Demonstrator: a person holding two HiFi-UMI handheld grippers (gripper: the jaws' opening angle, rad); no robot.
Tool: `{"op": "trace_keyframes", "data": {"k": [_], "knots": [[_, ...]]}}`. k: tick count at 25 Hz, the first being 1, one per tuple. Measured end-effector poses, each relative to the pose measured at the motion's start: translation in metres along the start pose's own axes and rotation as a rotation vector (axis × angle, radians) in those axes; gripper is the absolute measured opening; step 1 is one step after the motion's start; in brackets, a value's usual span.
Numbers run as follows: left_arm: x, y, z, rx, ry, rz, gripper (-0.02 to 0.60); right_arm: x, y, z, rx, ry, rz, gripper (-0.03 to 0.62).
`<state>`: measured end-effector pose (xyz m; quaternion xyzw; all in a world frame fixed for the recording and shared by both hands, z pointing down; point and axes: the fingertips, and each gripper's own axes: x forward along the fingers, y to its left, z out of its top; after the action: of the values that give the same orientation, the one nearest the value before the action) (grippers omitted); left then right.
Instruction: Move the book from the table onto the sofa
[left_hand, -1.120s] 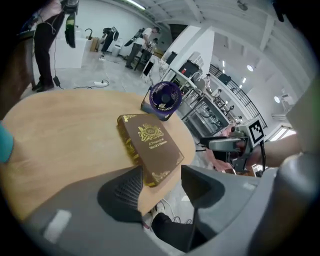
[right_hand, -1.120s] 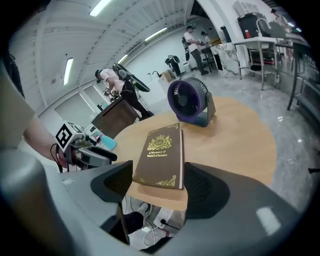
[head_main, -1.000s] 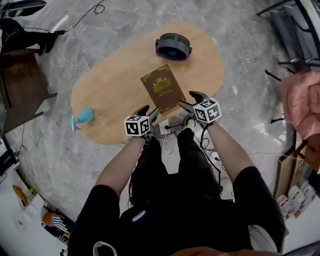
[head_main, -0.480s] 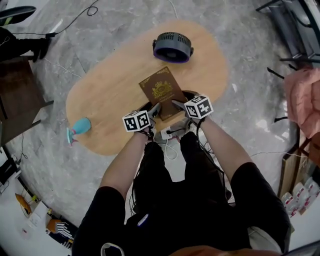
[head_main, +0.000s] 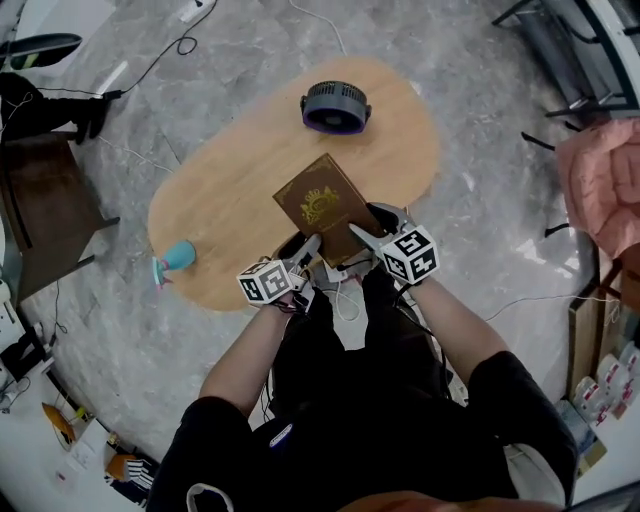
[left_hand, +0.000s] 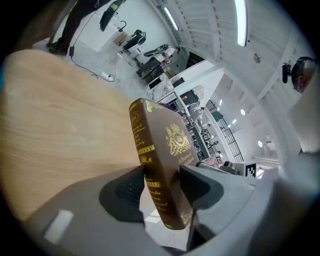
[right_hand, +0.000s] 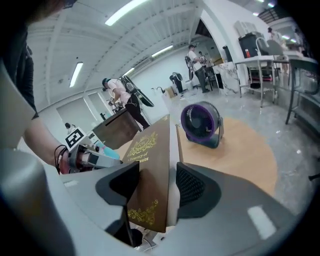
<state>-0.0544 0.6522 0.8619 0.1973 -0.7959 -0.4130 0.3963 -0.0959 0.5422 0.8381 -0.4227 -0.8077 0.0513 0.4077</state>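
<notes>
A brown book with gold print is held over the near edge of the oval wooden table, clear of the tabletop. My left gripper is shut on its near left corner, with the spine clamped between the jaws. My right gripper is shut on its near right corner, the jaws pressing both covers. In the left gripper view the book stands tilted above the wood. No sofa shows in any view.
A purple fan stands at the table's far end and also appears in the right gripper view as the fan. A blue object lies at the table's left end. A dark cabinet is at the left, pink cloth at the right.
Both grippers have closed in from beside the book's near edge and shut on it. The book has come up off the table and towards me.
</notes>
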Motion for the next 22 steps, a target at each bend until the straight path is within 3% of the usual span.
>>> {"op": "trace_keyframes", "data": {"k": [13, 18, 22], "knots": [[-0.155, -0.17, 0.097, 0.243, -0.113, -0.239, 0.219, -0.141, 0.16, 0.15, -0.165, -0.315, -0.09, 0.246], [-0.199, -0.246, 0.118, 0.337, -0.142, -0.363, 0.219, -0.21, 0.214, 0.192, -0.248, -0.43, -0.18, 0.239], [-0.201, -0.297, 0.112, 0.412, -0.103, -0.504, 0.219, -0.269, 0.235, 0.206, -0.313, -0.5, -0.319, 0.235]]}}
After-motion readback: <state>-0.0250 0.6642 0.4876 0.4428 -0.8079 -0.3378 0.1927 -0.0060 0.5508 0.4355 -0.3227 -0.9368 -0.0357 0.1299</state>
